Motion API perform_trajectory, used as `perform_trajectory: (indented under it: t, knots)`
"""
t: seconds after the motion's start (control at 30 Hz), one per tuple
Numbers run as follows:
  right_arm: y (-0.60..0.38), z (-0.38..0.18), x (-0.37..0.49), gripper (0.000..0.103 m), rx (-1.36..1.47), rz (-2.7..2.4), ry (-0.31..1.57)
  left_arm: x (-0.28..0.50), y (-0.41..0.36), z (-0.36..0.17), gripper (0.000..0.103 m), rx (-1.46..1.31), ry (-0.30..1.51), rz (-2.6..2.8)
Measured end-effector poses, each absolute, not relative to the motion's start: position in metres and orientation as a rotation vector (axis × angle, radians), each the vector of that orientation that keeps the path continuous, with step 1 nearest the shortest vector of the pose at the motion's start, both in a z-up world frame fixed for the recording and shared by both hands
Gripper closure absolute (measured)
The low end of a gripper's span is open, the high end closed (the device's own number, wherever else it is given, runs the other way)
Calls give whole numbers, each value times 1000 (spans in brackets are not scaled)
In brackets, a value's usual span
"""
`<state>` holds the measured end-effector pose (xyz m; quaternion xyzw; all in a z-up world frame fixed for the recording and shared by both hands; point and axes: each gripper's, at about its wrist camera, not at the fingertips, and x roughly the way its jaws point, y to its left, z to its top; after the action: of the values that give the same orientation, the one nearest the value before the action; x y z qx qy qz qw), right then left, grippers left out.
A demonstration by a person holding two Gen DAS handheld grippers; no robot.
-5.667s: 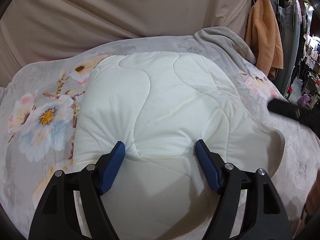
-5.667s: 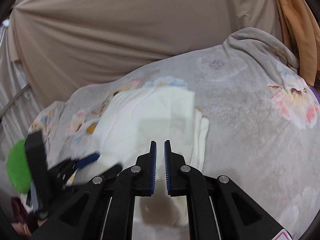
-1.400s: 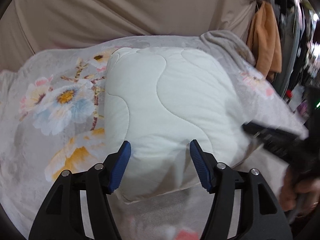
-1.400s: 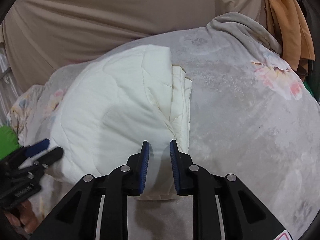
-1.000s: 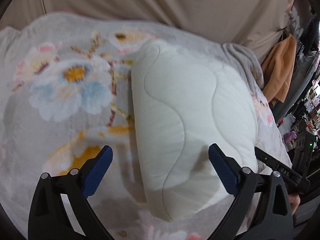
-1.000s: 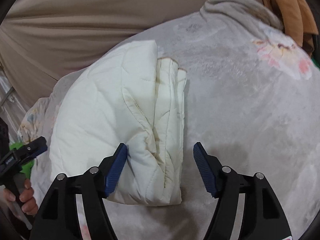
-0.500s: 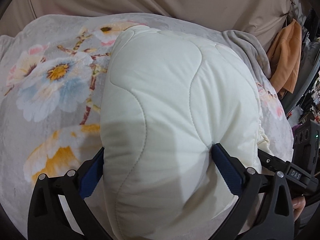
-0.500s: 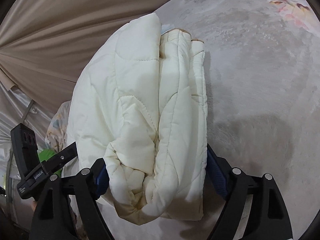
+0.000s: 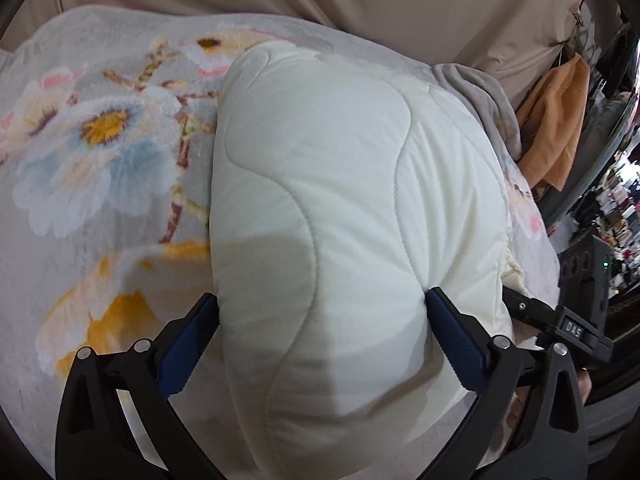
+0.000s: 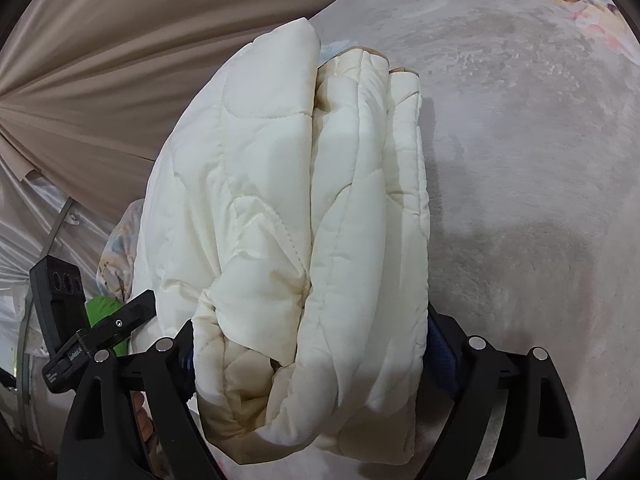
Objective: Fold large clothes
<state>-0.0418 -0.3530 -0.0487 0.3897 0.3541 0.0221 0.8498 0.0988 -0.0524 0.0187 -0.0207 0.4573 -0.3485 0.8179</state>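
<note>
Squeeze the fat white quilt point(image 9: 340, 200) on the flowery bed point(image 9: 100, 160) evenly, left gripper point(image 9: 324, 336) and right gripper point(image 10: 312, 356) each hugging one end between wide jaws, lifting together so no layers slip.

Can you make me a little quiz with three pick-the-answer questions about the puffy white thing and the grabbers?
1. Where is the folded quilt?
A. hanging on a hook
B. on the flowered blanket
C. inside a box

2. What colour is the quilt?
A. cream white
B. dark green
C. red

3. What is the left hand-held gripper doing?
A. pinched shut on nothing
B. pointing away from the quilt
C. spread wide, with its fingers against both sides of the quilt's end

Answers:
1 B, the flowered blanket shows all around it.
2 A, it looks cream white in both views.
3 C, a blue pad presses each side; the right hand-held gripper straddles the other end likewise.
</note>
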Motion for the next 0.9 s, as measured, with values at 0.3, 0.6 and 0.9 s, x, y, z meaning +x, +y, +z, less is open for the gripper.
perform_trajectory:
  t: [0.3, 0.6, 0.9]
  knots:
    - [-353, -32, -43, 55, 818, 64, 700, 86, -69, 31, 14, -18, 920, -797]
    - [-342, 36, -68, 70, 719, 31, 533, 68, -62, 108, 36, 6, 712, -856]
    - [-308, 127, -82, 70, 531, 19, 318, 38, -26, 191, 37, 16, 414, -890]
